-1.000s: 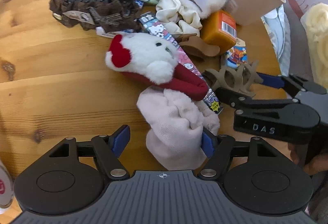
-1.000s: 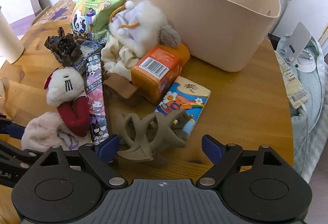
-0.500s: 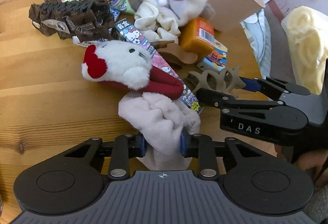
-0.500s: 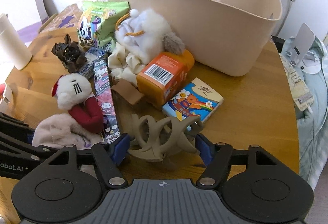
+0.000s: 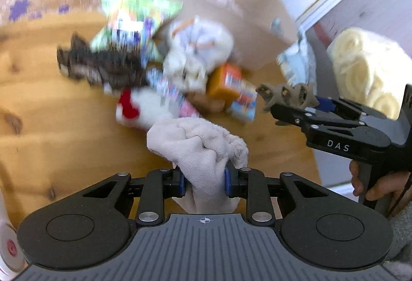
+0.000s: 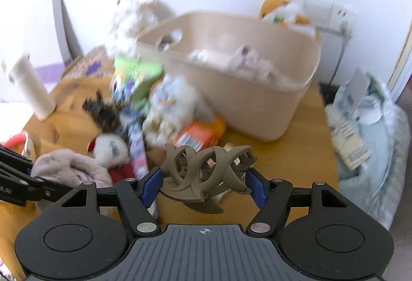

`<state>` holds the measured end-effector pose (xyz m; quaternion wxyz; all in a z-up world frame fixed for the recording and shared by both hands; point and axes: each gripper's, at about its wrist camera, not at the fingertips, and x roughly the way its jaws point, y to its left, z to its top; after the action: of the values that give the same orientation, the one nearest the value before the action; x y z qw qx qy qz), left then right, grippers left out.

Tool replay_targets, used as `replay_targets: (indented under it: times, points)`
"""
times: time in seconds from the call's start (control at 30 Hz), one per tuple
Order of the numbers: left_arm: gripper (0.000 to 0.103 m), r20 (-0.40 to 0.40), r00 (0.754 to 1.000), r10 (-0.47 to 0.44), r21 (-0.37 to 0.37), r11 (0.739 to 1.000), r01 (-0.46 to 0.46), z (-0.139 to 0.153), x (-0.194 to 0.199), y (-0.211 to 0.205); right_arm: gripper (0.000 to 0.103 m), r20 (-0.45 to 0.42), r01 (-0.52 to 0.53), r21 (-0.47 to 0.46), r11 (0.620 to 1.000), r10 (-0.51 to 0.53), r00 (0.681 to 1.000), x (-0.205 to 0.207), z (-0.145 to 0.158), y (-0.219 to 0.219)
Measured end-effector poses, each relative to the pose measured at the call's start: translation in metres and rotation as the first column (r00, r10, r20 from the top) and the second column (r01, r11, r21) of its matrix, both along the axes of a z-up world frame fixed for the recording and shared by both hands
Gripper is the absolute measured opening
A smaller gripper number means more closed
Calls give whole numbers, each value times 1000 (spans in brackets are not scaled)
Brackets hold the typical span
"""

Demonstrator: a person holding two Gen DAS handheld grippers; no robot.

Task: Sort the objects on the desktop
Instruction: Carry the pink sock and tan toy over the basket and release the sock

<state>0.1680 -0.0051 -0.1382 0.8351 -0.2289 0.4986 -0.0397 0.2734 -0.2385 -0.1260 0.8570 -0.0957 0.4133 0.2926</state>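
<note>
Beige cloth (image 5: 195, 149) is pinched between the 2 blue-padded fingers of the left gripper (image 5: 204, 179), bunched up above the wooden table (image 5: 51, 111). Over to the right, the right gripper (image 6: 203, 184) clamps a taupe claw hair clip (image 6: 206, 175) by its 2 ends, clear of the tabletop. Behind them a blurred heap of toys and snack packets lies against the tan plastic basket (image 6: 257, 90).
</note>
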Motion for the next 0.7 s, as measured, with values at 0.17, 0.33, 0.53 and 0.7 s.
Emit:
replay_targets:
  times: [0.17, 0.33, 0.53, 0.7]
  points:
    - [27, 132, 991, 1, 26, 1000, -5, 43, 24, 12, 67, 95, 11, 30, 999, -14, 995, 22, 33, -8]
    - [27, 235, 972, -19, 86, 996, -2, 82, 63, 17, 67, 181, 14, 51, 999, -23, 983, 51, 60, -10]
    - [27, 308, 946, -100, 228, 973, 28, 110, 104, 7, 67, 260, -3, 50, 999, -10, 966, 83, 80, -4]
    - [27, 330, 938, -111, 254, 967, 25, 113, 140, 5, 67, 294, -30, 19, 999, 23, 956, 105, 84, 5]
